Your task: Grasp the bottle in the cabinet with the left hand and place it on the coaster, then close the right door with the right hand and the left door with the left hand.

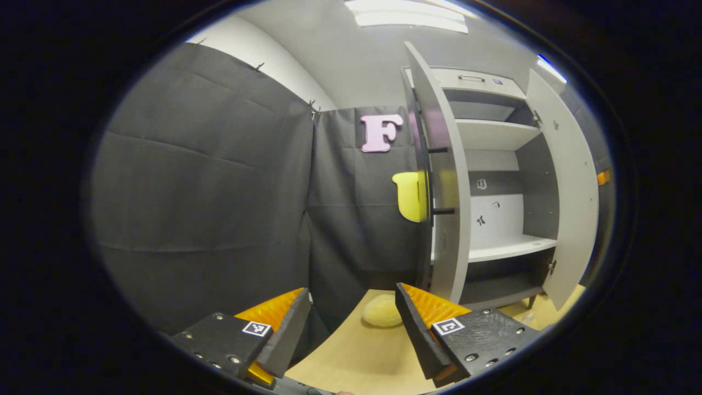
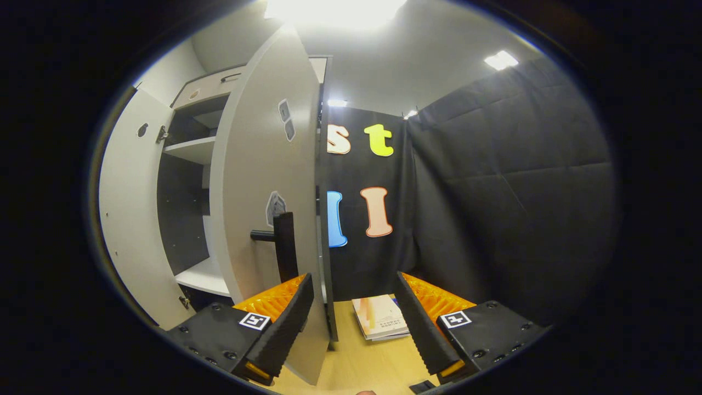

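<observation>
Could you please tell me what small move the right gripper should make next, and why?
Probably nudge the right gripper sideways against the right door to start swinging it toward the cabinet. The door stands wide open, its edge runs down between the open fingers, and the handle sits just above one of them, so a push looks easier than a grasp.

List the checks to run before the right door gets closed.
1. Right gripper jaws open, empty: ok.
2. Left gripper jaws open, empty: ok.
3. Right door open, its handle just ahead of the right gripper: ok.
4. Left door open, to be closed second: ok.
5. Bottle set on coaster: cannot tell.
6. Books on the table clear of the door's swing: cannot tell.
</observation>
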Tool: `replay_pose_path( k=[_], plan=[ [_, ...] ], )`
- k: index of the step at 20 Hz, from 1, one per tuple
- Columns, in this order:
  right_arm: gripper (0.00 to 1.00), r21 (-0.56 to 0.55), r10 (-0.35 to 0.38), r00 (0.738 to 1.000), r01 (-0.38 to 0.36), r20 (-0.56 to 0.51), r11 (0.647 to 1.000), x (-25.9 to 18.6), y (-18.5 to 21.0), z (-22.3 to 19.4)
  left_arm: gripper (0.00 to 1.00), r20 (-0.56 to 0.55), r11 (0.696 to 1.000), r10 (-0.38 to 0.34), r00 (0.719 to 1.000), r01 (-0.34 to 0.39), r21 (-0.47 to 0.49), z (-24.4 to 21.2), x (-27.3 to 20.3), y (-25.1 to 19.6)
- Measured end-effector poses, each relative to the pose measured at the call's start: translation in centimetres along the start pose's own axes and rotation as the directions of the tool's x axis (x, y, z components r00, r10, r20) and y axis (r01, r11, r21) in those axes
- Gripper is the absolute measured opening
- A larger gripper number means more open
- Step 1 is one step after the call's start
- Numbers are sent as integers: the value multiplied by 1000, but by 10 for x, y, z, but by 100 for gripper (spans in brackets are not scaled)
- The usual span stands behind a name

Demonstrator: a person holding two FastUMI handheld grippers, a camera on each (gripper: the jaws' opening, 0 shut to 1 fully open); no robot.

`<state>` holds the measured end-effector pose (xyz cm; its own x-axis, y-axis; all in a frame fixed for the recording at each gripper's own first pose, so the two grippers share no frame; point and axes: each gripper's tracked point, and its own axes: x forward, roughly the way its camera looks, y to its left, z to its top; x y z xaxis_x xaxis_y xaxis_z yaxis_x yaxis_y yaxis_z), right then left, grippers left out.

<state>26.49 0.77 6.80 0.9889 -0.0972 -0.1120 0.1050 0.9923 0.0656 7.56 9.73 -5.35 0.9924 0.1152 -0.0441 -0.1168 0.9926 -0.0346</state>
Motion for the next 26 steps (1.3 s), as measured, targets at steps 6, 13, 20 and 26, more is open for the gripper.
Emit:
replay_pose_path(
  k=[6,13,20,26],
  plan=[
    [97,20,50,999,-50,-1,999,4,39,-2,92,-11,1000,-5,1000,5,-6,-8,11,15],
    [97,34,142,990,-141,-20,989,20,97,-8,92,-8,1000,17,1000,-17,-10,-12,15,41],
    [97,41,169,985,-168,-28,985,39,134,-14,91,-25,999,40,999,-41,-12,-17,11,58],
    [97,28,159,987,-159,-24,987,37,136,-16,92,-35,999,26,999,-27,-25,-14,15,59]
  ],
)
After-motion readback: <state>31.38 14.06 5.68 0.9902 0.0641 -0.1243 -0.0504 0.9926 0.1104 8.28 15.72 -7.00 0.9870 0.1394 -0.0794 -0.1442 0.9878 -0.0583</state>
